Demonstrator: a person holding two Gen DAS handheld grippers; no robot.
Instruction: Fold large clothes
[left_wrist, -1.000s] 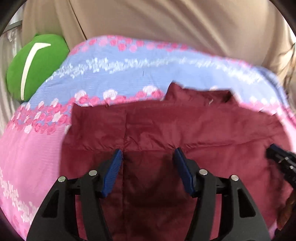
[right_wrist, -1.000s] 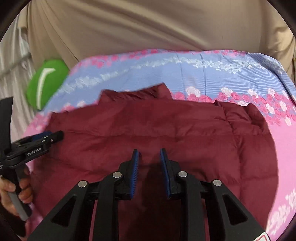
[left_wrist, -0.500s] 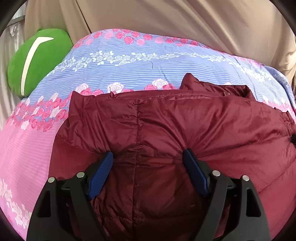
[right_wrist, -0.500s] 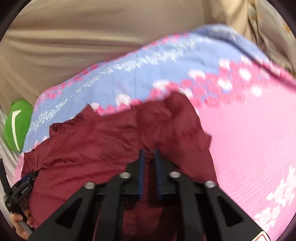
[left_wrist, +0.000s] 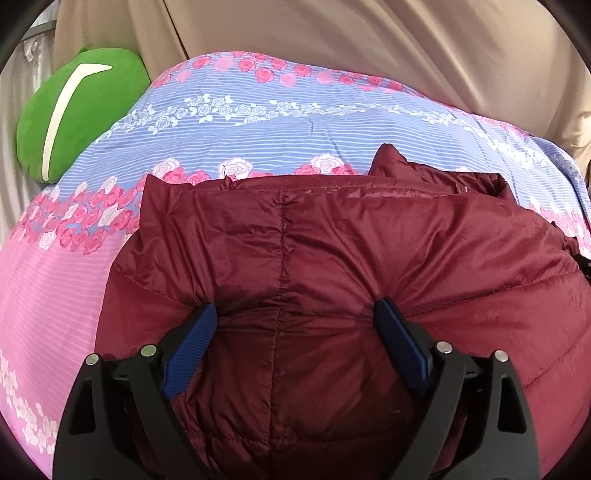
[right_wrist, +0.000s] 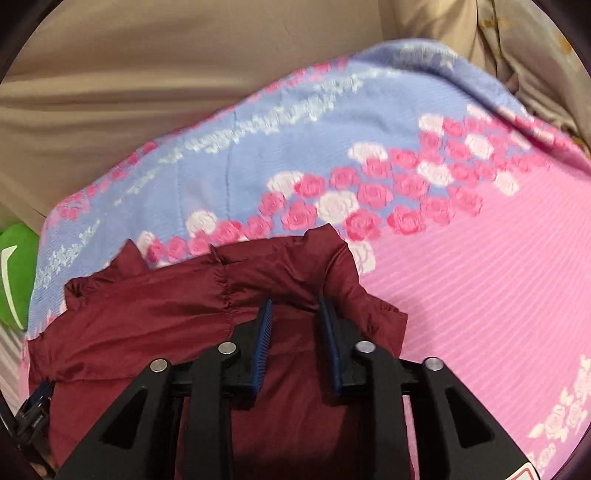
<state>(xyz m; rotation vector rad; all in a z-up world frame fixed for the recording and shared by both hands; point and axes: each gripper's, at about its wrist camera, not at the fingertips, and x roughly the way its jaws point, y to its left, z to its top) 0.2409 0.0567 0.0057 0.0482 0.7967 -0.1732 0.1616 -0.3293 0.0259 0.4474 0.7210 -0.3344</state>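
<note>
A dark red puffer jacket (left_wrist: 351, 258) lies on the bed, its collar toward the far side. My left gripper (left_wrist: 295, 317) is open wide and presses down on the quilted fabric near the jacket's left part. In the right wrist view the jacket (right_wrist: 147, 325) fills the lower left, with its right corner folded up. My right gripper (right_wrist: 295, 310) is open, with jacket fabric between its blue pads and a fold draped over the right finger (right_wrist: 330, 332).
The bed has a pink and blue rose-print cover (left_wrist: 258, 129) (right_wrist: 480, 258). A green cushion (left_wrist: 77, 110) sits at the far left against beige curtains (left_wrist: 369, 44). The left gripper's tip (right_wrist: 35, 413) shows at the lower left of the right wrist view.
My left gripper opened wider and lowered onto the jacket. My right gripper swung right to the jacket's right corner, closed narrow, then opened again.
</note>
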